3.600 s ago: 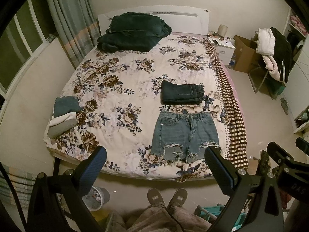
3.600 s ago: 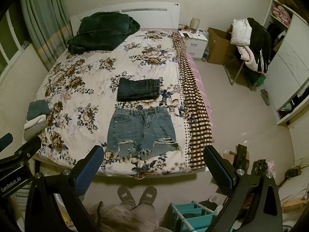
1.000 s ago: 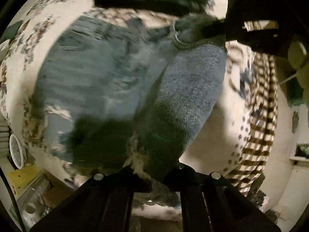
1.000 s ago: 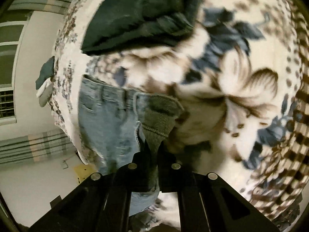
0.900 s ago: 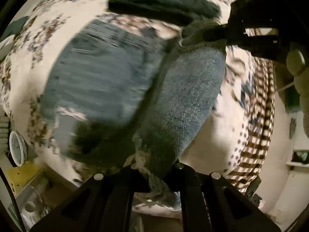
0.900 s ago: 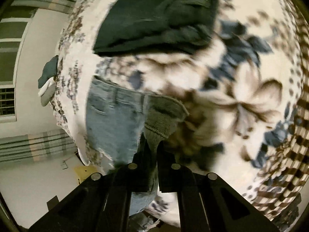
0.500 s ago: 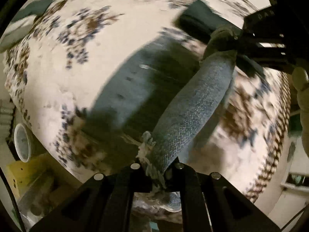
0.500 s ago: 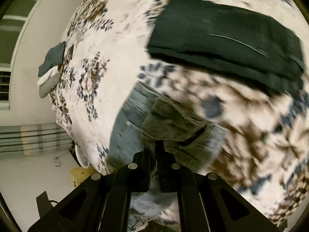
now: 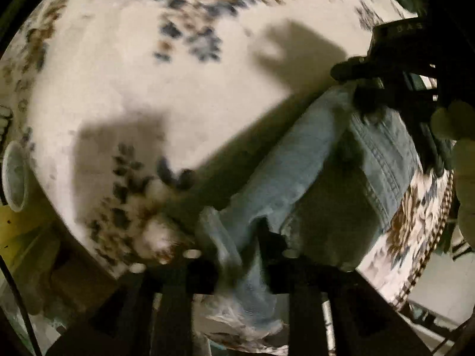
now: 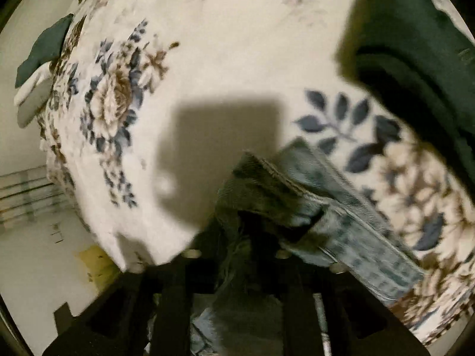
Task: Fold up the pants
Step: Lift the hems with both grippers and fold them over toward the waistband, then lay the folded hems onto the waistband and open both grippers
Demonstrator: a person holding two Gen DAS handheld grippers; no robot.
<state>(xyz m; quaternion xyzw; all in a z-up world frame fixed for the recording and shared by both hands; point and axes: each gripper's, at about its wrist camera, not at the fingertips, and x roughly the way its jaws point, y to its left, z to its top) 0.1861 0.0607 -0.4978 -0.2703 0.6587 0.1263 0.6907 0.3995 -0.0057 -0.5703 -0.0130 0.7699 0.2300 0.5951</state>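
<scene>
Left hand-held gripper [image 9: 237,252] clenched on frayed hem of denim shorts [image 9: 299,172]; right hand-held gripper [image 10: 246,237] clenched on waistband at 1 o'clock, lifting one half clear of floral bedspread [image 9: 148,89] for lengthwise fold.

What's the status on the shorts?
Left gripper and right gripper both shut on shorts. Shorts lifted off bedspread, bunched. Dark folded pants beside them.

I see a bed under a floral cover [image 9: 124,68], cream with blue and brown blooms, filling most of both views. Hard shadows [image 10: 219,136] fall across it. A checked blanket [image 9: 439,231] edges its right side. A dark folded garment [image 10: 415,59] lies on the cover, and a small clothes stack [image 10: 35,68] sits at the far left edge. A pale floor [image 10: 44,267] shows beside the bed, with a round white object [image 9: 13,175] on it.
</scene>
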